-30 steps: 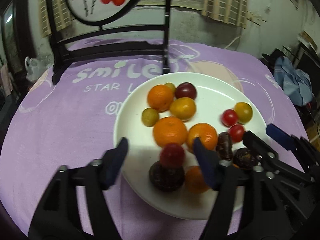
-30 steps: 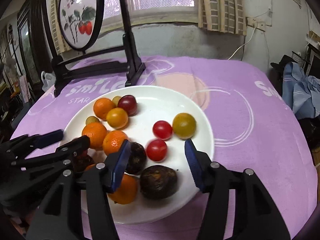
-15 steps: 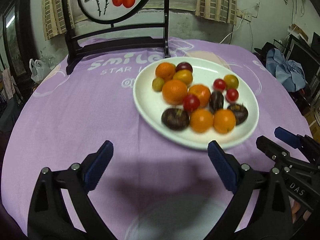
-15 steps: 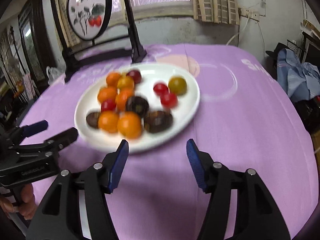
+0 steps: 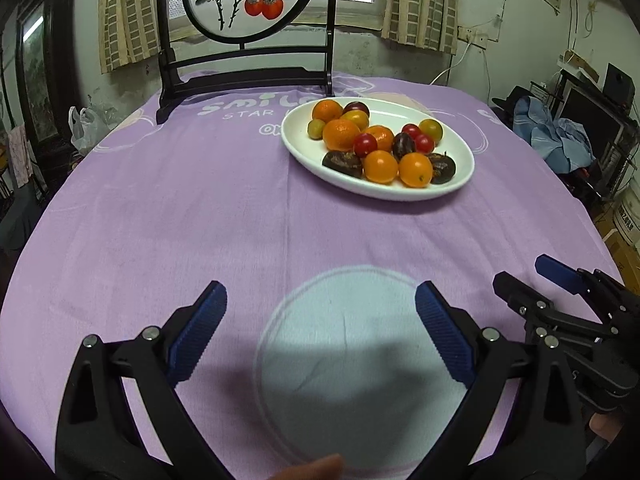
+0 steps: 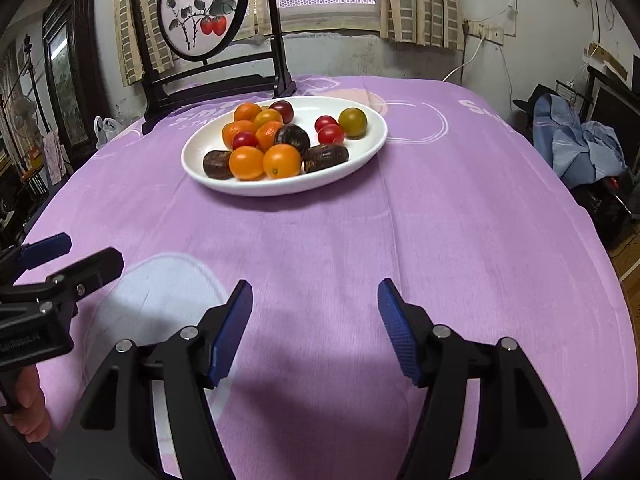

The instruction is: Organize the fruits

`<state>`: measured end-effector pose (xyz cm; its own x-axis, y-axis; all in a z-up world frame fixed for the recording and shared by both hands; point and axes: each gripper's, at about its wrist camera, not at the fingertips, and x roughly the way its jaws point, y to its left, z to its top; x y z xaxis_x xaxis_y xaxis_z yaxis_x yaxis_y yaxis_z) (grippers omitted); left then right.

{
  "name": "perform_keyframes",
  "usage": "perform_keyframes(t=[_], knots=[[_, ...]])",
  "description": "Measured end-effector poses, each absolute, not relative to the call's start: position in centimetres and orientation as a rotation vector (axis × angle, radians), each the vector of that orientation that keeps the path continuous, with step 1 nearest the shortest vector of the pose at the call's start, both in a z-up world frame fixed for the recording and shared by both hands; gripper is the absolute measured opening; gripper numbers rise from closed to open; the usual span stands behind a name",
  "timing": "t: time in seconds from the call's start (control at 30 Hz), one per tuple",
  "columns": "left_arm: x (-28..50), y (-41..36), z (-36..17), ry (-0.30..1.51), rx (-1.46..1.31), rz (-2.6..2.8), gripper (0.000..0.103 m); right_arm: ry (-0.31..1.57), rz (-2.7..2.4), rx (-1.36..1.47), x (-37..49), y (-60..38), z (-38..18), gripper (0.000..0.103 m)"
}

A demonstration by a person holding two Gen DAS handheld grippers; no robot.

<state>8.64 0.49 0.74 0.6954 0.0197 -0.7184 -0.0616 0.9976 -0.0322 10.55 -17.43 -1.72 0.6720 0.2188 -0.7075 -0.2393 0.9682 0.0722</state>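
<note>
A white oval plate (image 5: 296,144) sits on the purple tablecloth toward the far side; it also shows in the right wrist view (image 6: 360,152). It holds several oranges (image 5: 340,135), red cherry tomatoes (image 5: 365,144), dark passion fruits (image 5: 342,163) and a yellow-green tomato (image 6: 353,122). My left gripper (image 5: 320,332) is open and empty, low over the near part of the cloth, well short of the plate. My right gripper (image 6: 316,328) is open and empty, also near the front edge. Each gripper shows in the other's view, the right (image 5: 532,284) and the left (image 6: 76,256).
A black wooden stand with a round painted screen (image 5: 244,76) stands behind the plate. A pale circle print (image 5: 344,360) marks the cloth under my left gripper. Blue clothes (image 5: 560,140) lie on furniture to the right, off the table. A white plastic bag (image 5: 86,126) sits at the left.
Both grippers have pulled back from over the plate toward the near edge of the table. The fruits stay on the plate, which now looks smaller and farther.
</note>
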Motion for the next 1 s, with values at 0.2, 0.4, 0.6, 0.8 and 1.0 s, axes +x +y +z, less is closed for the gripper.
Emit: perform_keyframes(t=[0.2,0.4,0.6,0.8,1.0], knots=[[7.4,0.7,0.0,0.767,-0.015,0.061,0.097,0.777,0.245,-0.053,9.8,-17.1,-1.7,0.065],[7.9,1.3,-0.5,0.814,-0.049,0.034,0.097,0.773,0.26,-0.109,9.2,-16.3,-1.7,0.065],[8.0,1.0,-1.0,0.84,-0.05,0.025,0.098,0.78,0.283,-0.094,8.6,-16.5,-1.6,0.065],[7.7,0.6,-1.1,0.829,-0.04,0.021,0.098,0.815,0.289,-0.086,8.6,-16.5,-2.2,0.065],[7.5,0.8,-1.0,0.826,-0.054,0.024,0.098,0.826,0.291,-0.084,8.7,-16.4,-2.3,0.065]])
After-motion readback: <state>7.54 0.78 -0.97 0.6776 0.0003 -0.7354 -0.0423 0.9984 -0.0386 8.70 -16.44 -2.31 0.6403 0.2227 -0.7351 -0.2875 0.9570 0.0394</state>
